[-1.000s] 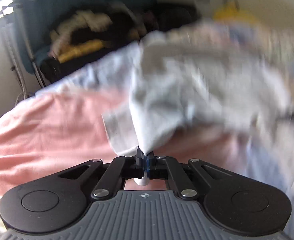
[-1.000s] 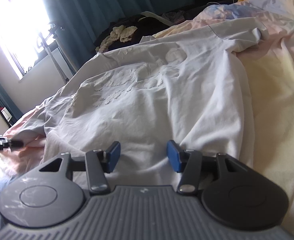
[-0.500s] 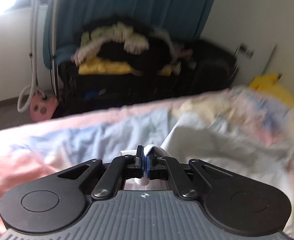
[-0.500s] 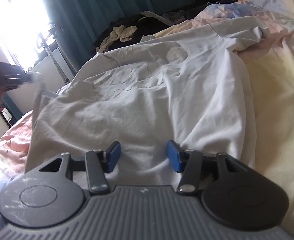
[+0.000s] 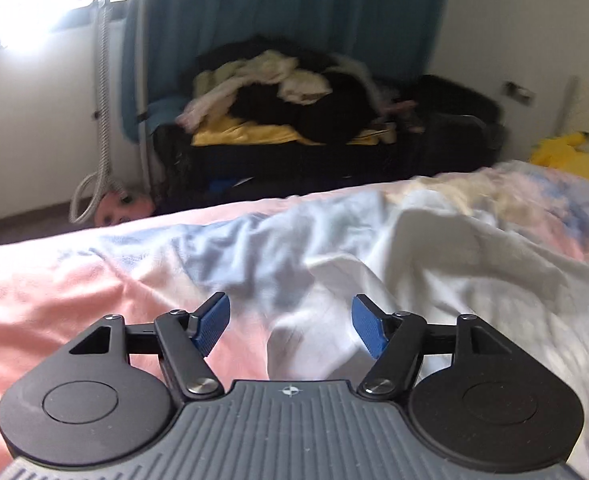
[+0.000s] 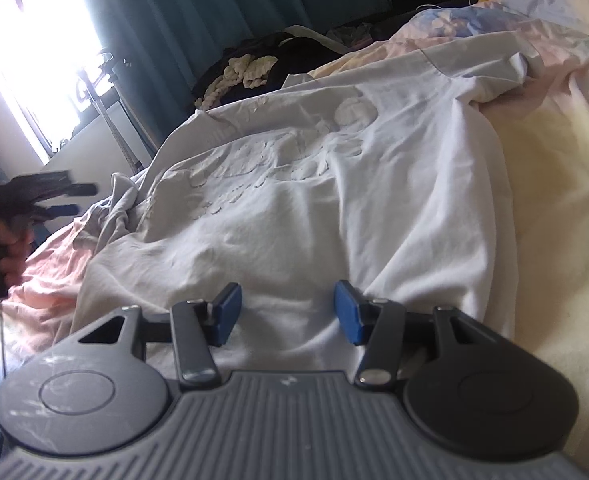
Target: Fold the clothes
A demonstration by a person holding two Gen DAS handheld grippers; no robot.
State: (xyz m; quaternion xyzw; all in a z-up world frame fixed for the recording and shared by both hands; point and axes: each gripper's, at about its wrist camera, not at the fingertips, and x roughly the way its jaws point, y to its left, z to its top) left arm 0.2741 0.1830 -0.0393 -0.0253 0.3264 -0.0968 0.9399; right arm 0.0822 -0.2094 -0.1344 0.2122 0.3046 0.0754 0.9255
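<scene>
1. We see the white cotton T-shirt with raised white print [image 6: 294, 184] spread across the centre of the right wrist frame, lying on the pastel pink, blue and yellow bedsheet [image 6: 554, 168]; its left sleeve is bunched at mid-left.
2. In the left wrist view the same shirt [image 5: 434, 256] fills the right-centre, rumpled, on the bedsheet [image 5: 54, 292].
3. Right gripper [image 6: 284, 312], lower centre: blue-padded jaws spread apart, nothing between them, shirt fabric right below.
4. Left gripper [image 5: 290, 326], lower centre: jaws wide apart, empty, over the shirt edge and sheet.
5. We also catch the left gripper [image 6: 60, 200] blurred at mid-left of the right wrist frame, held by a hand [image 6: 2, 248].
6. Upper centre: pile of dark and cream clothes [image 5: 286, 96] on black luggage, teal curtain [image 5: 294, 8] behind.
7. Right edge: yellow plush toy [image 5: 570, 156].
</scene>
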